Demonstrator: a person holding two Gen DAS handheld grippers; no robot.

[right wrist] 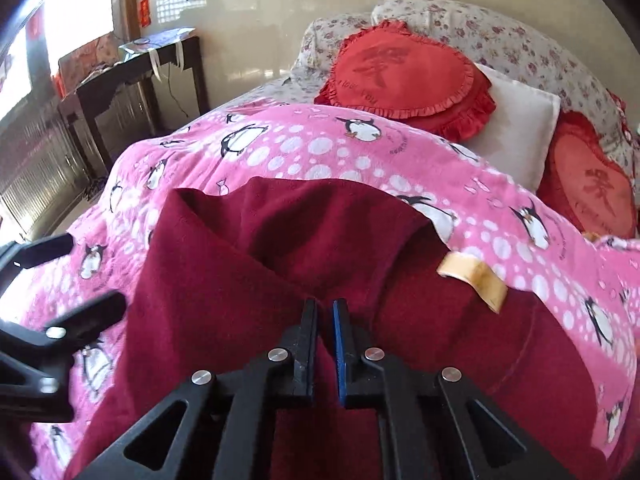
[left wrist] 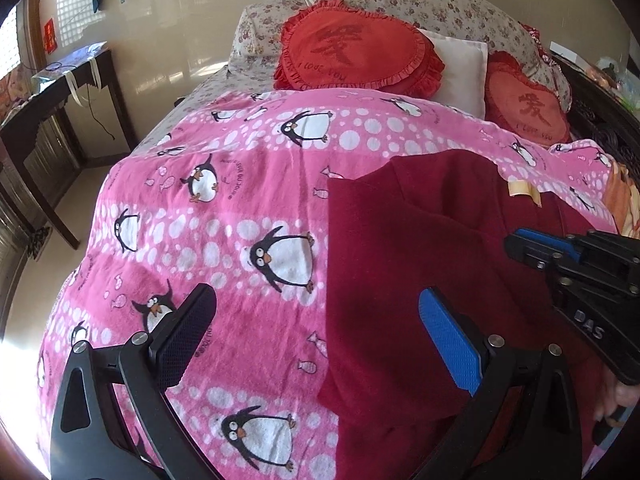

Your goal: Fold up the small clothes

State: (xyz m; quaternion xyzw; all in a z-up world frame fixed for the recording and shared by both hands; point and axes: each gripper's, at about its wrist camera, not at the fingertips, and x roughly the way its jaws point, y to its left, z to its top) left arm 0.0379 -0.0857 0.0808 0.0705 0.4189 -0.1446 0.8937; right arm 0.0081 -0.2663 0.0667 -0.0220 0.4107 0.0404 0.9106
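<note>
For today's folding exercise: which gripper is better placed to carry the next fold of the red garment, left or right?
Right, probably. The right gripper looks shut on a raised fold of the red garment, so it can pull straight away. The left gripper is open above the garment's edge, holding nothing.

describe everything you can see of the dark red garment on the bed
The dark red garment looks like soft knit or fleece cloth, with a tan tag near its far right edge. It lies on the pink penguin blanket, partly folded, with one layer lapped diagonally over another. The right gripper is shut, pinching a fold of it. The left gripper is open, with its blue pad above the cloth's left edge.
</note>
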